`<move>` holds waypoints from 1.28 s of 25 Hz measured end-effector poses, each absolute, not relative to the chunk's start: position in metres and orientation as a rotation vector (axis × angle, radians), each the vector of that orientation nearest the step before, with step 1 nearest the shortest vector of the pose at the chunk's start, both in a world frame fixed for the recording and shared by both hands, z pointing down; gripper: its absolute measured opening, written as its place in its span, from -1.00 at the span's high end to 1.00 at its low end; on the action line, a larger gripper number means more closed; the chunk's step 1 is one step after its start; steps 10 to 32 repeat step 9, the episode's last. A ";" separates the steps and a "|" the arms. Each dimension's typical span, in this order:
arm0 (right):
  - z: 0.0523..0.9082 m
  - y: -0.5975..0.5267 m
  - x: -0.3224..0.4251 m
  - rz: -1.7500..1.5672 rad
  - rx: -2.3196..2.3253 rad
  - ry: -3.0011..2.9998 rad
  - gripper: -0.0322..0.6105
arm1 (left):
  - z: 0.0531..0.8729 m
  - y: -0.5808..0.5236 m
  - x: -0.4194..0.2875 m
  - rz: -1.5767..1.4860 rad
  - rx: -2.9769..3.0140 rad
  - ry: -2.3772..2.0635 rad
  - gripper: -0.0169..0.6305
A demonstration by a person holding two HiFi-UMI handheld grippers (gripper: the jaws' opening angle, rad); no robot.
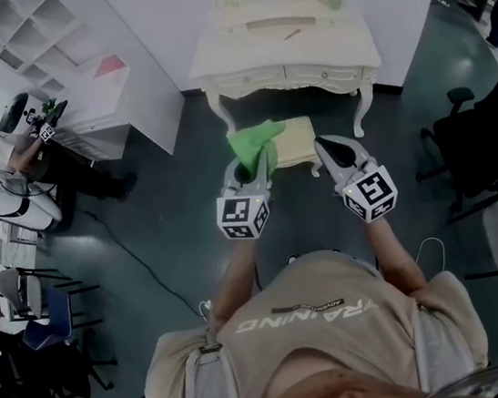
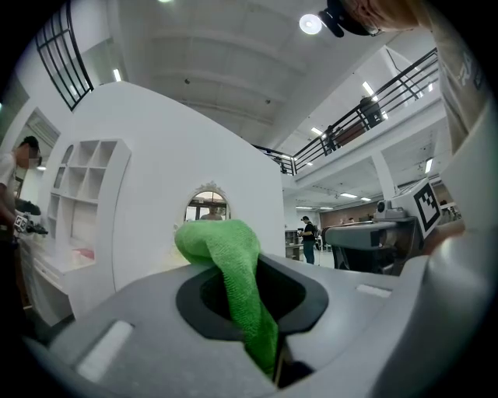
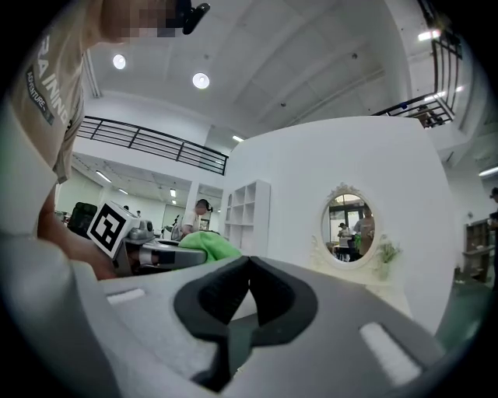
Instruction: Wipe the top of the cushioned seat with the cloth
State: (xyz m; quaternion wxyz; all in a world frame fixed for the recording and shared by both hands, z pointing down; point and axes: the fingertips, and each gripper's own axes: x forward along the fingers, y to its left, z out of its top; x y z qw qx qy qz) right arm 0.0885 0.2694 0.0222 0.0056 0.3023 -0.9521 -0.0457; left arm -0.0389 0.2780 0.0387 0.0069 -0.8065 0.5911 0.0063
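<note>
The cushioned seat (image 1: 298, 141) is a pale yellow stool in front of the white dressing table (image 1: 284, 55). My left gripper (image 1: 259, 161) is shut on a green cloth (image 1: 254, 139), which bunches above the seat's left side in the head view. In the left gripper view the cloth (image 2: 233, 264) runs down through the closed jaws of the left gripper (image 2: 271, 350). My right gripper (image 1: 325, 146) hovers by the seat's right edge. It (image 3: 243, 311) is shut with nothing between the jaws. Both grippers are tilted upward, off the seat. The cloth (image 3: 208, 246) also shows in the right gripper view.
An oval mirror (image 3: 348, 226) stands on the dressing table. A white shelf unit (image 1: 72, 53) stands at the left, with another person (image 1: 4, 154) beside it. A black office chair (image 1: 484, 137) is at the right. A cable (image 1: 143, 263) crosses the dark floor.
</note>
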 end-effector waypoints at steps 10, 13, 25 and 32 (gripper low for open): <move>0.027 0.278 0.092 -0.117 0.963 -2.989 0.89 | 0.045 0.291 -0.040 0.024 -2.524 1.880 0.80; 0.027 0.278 0.092 -0.117 0.963 -2.989 0.89 | 0.045 0.291 -0.040 0.024 -2.524 1.880 0.80; 0.027 0.278 0.092 -0.117 0.963 -2.989 0.89 | 0.045 0.291 -0.040 0.024 -2.524 1.880 0.80; 0.027 0.278 0.092 -0.117 0.963 -2.989 0.89 | 0.045 0.291 -0.040 0.024 -2.524 1.880 0.80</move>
